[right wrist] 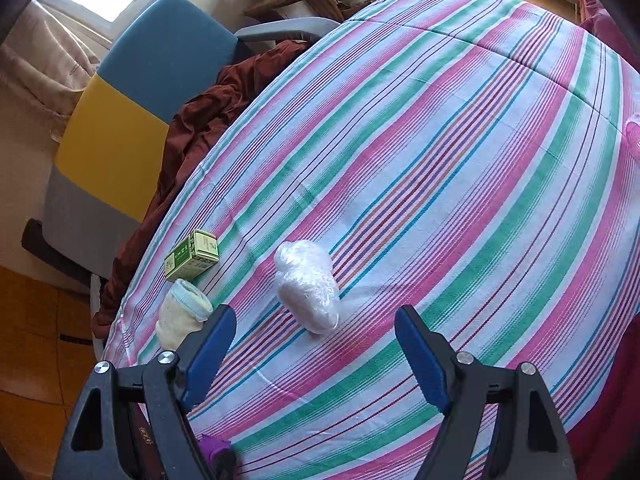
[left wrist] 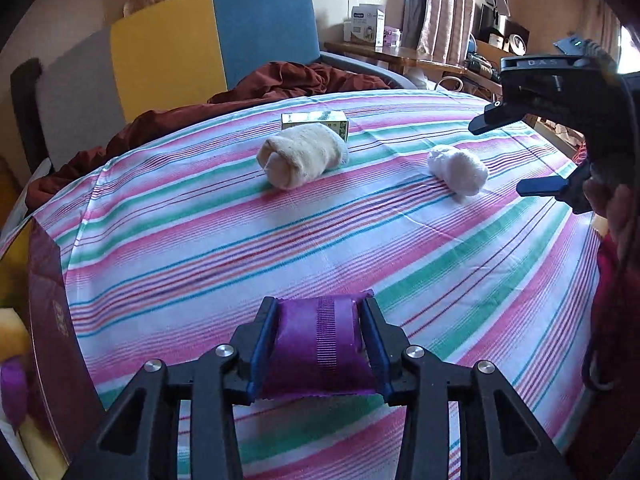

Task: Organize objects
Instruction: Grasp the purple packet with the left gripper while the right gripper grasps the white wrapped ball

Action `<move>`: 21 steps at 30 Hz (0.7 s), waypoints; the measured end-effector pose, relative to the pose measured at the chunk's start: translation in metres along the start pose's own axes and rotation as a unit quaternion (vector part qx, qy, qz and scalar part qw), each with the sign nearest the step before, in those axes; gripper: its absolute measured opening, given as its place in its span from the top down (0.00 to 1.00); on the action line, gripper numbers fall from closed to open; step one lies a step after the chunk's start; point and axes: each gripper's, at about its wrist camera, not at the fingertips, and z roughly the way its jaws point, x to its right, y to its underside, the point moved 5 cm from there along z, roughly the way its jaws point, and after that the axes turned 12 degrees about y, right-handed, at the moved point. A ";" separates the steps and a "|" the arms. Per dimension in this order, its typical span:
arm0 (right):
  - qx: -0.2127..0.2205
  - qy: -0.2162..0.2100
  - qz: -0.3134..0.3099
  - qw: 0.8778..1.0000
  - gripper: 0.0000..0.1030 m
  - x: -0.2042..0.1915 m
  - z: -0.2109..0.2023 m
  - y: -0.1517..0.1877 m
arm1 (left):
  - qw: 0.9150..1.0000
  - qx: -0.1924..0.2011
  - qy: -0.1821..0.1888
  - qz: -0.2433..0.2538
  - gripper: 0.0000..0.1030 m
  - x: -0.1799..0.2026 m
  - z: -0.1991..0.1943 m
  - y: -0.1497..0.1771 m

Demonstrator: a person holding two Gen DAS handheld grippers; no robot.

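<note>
My left gripper (left wrist: 320, 340) is shut on a purple packet (left wrist: 318, 350) and holds it just above the striped tablecloth (left wrist: 400, 248). A rolled cream sock (left wrist: 302, 156), a small green box (left wrist: 316, 120) behind it and a white plastic-wrapped bundle (left wrist: 458, 172) lie farther back. My right gripper (right wrist: 316, 344) is open and empty, hovering just short of the white bundle (right wrist: 308, 284). It also shows in the left wrist view (left wrist: 516, 156) at the right, open. The sock (right wrist: 180, 316) and the green box (right wrist: 192, 256) lie to its left.
A dark red box (left wrist: 52, 320) stands at the table's left edge, holding a purple item (left wrist: 14, 392). A chair with yellow and blue back (left wrist: 208, 40) and brown cloth (left wrist: 180, 116) sits behind the table. A pink object (right wrist: 634, 136) shows at the far right.
</note>
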 end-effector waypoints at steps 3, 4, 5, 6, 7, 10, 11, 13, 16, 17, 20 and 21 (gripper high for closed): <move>-0.002 0.003 0.015 1.000 0.19 0.004 0.003 -0.002 | 1.000 0.000 0.007 -0.005 0.60 -0.004 0.007 0.006; -0.002 0.004 0.017 1.000 0.19 0.005 0.004 -0.002 | 1.000 0.001 0.009 -0.008 0.60 -0.004 0.008 0.006; 0.000 0.006 0.019 1.000 0.19 0.005 0.004 -0.003 | 1.000 -0.001 0.010 -0.009 0.60 -0.005 0.008 0.005; 0.003 0.007 0.021 1.000 0.19 0.006 0.004 -0.003 | 1.000 0.000 0.012 -0.011 0.60 -0.005 0.008 0.005; 0.005 0.008 0.020 1.000 0.19 0.005 0.004 -0.004 | 1.000 0.002 0.015 -0.013 0.60 -0.006 0.009 0.005; 0.009 0.011 0.016 1.000 0.19 0.002 0.004 -0.004 | 0.999 0.007 0.025 -0.019 0.60 -0.007 0.009 0.006; 0.011 0.011 0.014 1.000 0.19 0.001 0.004 -0.005 | 0.999 0.009 0.026 -0.019 0.60 -0.006 0.008 0.005; 0.017 0.014 0.007 1.000 0.19 -0.001 0.003 -0.005 | 0.999 0.011 0.026 -0.018 0.60 -0.006 0.008 0.006; 0.029 0.020 -0.017 0.999 0.19 -0.011 0.003 -0.007 | 0.999 0.014 0.031 -0.021 0.60 -0.008 0.007 0.006; 0.034 0.024 -0.024 0.999 0.19 -0.015 0.004 -0.008 | 0.999 0.015 0.034 -0.024 0.60 -0.009 0.006 0.006; 0.048 0.042 -0.053 0.997 0.19 -0.026 0.008 -0.012 | 0.998 0.017 0.048 -0.034 0.60 -0.012 0.005 0.006; 0.050 0.054 -0.060 0.995 0.20 -0.028 0.012 -0.013 | 0.998 0.018 0.052 -0.036 0.59 -0.012 0.005 0.006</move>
